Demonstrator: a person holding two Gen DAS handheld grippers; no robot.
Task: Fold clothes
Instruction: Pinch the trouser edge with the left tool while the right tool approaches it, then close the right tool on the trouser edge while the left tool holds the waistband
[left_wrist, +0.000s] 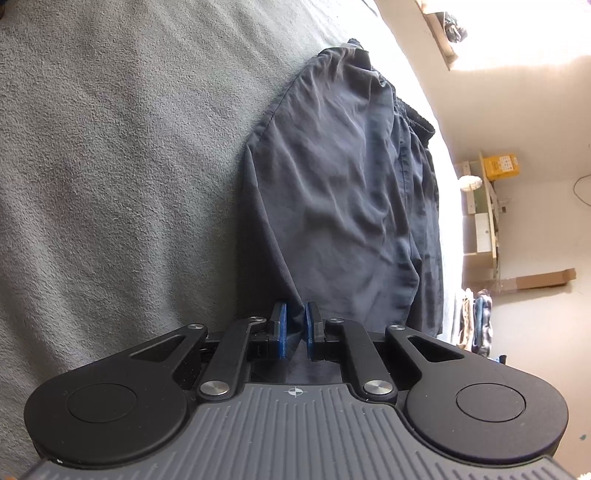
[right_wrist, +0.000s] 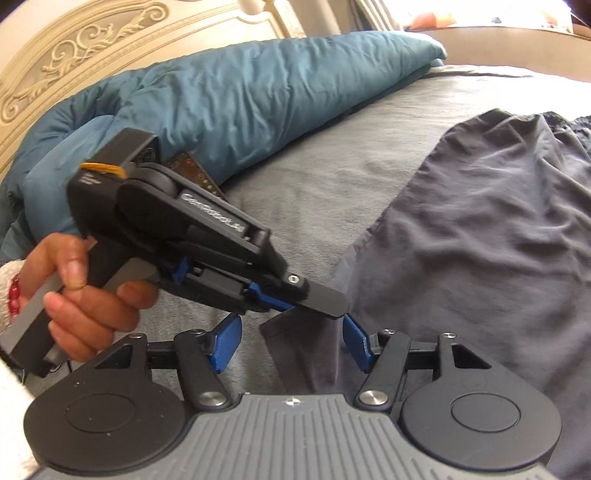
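Note:
Dark navy shorts (left_wrist: 347, 192) lie spread on a grey fleece blanket (left_wrist: 122, 177), waistband at the far end. My left gripper (left_wrist: 297, 317) is shut on the near hem corner, with fabric pinched between its blue pads. The right wrist view shows the same shorts (right_wrist: 480, 240) and the left gripper (right_wrist: 325, 304), held by a hand (right_wrist: 81, 299), clamping that corner. My right gripper (right_wrist: 291, 343) stands open just behind it. The pinched corner of cloth hangs between its spread blue fingers (right_wrist: 227, 341) without touching them.
A rolled teal duvet (right_wrist: 229, 107) lies along the carved cream headboard (right_wrist: 74, 62) beyond the blanket (right_wrist: 325, 173). Past the bed edge in the left wrist view are a wall, wooden shelves (left_wrist: 484, 218) and hanging clothes (left_wrist: 476, 317).

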